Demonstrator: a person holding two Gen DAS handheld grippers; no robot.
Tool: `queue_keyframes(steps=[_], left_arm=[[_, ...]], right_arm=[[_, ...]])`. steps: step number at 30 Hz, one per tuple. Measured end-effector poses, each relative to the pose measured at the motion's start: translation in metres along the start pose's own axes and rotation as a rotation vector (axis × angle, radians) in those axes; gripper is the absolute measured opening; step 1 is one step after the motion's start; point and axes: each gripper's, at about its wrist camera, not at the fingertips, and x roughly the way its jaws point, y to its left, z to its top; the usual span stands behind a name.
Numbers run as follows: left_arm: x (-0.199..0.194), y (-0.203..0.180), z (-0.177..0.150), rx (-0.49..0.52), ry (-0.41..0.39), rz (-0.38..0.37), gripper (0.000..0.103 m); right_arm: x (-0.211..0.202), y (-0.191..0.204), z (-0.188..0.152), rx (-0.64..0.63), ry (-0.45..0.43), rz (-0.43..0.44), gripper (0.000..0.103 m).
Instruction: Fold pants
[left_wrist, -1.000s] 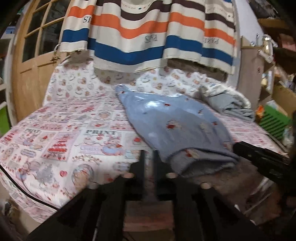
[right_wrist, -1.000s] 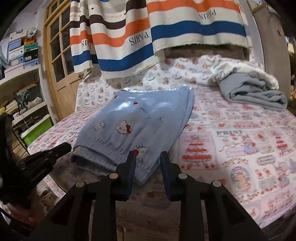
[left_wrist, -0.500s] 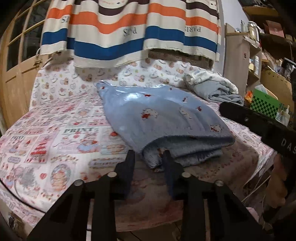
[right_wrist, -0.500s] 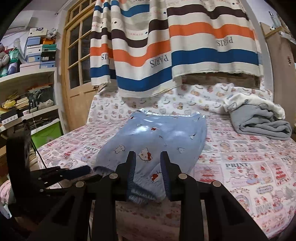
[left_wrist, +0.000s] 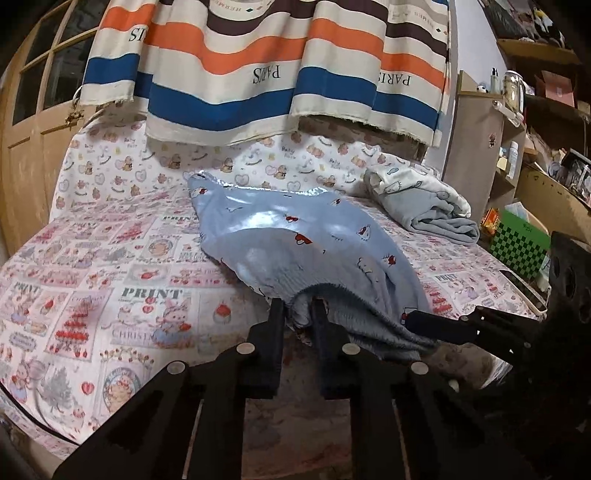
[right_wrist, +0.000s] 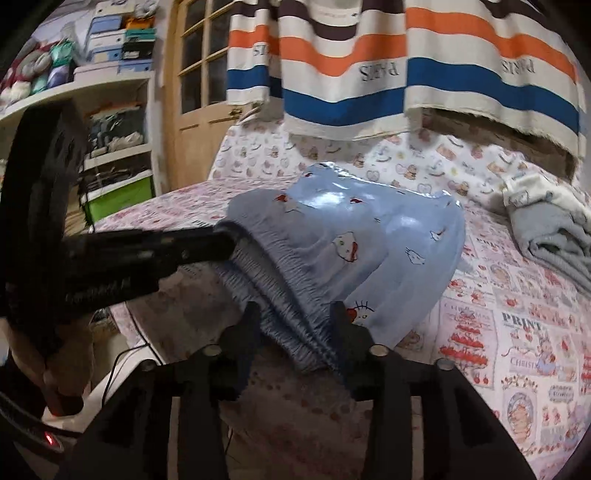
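Light blue pants (left_wrist: 295, 254) with a cat print lie lengthwise on the bed, their ribbed hem end towards me. My left gripper (left_wrist: 298, 314) is shut on the left corner of that hem and lifts it. My right gripper (right_wrist: 295, 314) is shut on the right part of the same hem (right_wrist: 291, 295), bunched between its fingers. The right gripper also shows in the left wrist view (left_wrist: 417, 325), at the hem's right side. The left gripper shows in the right wrist view (right_wrist: 225, 240), at the hem's left corner.
The bed sheet (left_wrist: 110, 295) has a pink cartoon print. A folded grey blanket (left_wrist: 428, 206) lies at the far right of the bed. A striped cloth (left_wrist: 258, 74) hangs behind. Shelves (right_wrist: 110, 122) stand left, a green checked box (left_wrist: 521, 247) right.
Both grippers moved forward to the near hem and closed on it. The hem end is now lifted off the sheet and bunched between the fingers.
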Motion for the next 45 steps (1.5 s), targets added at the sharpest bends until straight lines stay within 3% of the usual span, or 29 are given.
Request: queue_keyframes(steps=[1, 2, 6, 13, 15, 17, 20, 22, 25, 27, 34, 41, 45], left_arm=[[-0.001, -0.002, 0.002, 0.009, -0.007, -0.002, 0.012], [-0.002, -0.003, 0.004, 0.015, -0.014, -0.004, 0.012], [-0.004, -0.002, 0.013, -0.005, -0.027, -0.034, 0.012], [-0.005, -0.001, 0.024, -0.006, -0.057, -0.055, 0.012], [-0.005, 0.000, 0.025, -0.004, -0.064, -0.052, 0.012], [-0.004, 0.002, 0.024, -0.010, -0.063, -0.058, 0.012], [-0.007, 0.002, 0.021, 0.023, -0.082, -0.047, 0.016], [-0.020, -0.005, 0.016, 0.093, -0.141, -0.027, 0.019], [-0.038, -0.014, 0.010, 0.173, -0.198, 0.004, 0.032], [-0.040, -0.011, 0.008, 0.173, -0.180, 0.020, 0.035], [-0.021, 0.003, 0.000, 0.192, -0.100, 0.031, 0.039], [0.015, -0.005, 0.002, 0.270, 0.012, 0.236, 0.040], [0.027, -0.011, 0.007, 0.293, 0.019, 0.264, 0.040]], right_arm=[[0.000, 0.001, 0.000, -0.005, 0.003, 0.015, 0.059], [0.001, 0.002, -0.001, -0.011, 0.005, 0.016, 0.060], [0.014, 0.008, -0.002, -0.051, 0.035, -0.093, 0.060], [0.026, 0.004, 0.004, -0.051, 0.073, -0.144, 0.059], [0.028, 0.001, 0.008, -0.058, 0.083, -0.143, 0.047], [0.027, 0.000, 0.010, -0.065, 0.082, -0.126, 0.027], [0.022, -0.003, 0.016, -0.054, 0.078, -0.090, 0.017], [0.019, -0.006, 0.020, -0.043, 0.077, -0.075, 0.016], [0.021, -0.024, 0.029, 0.047, 0.119, -0.036, 0.016], [0.024, -0.040, 0.035, 0.100, 0.134, 0.004, 0.015], [0.019, -0.059, 0.058, 0.131, 0.094, -0.002, 0.015], [0.010, -0.066, 0.077, 0.118, 0.052, 0.001, 0.015], [0.014, -0.068, 0.077, 0.133, 0.056, 0.027, 0.015]])
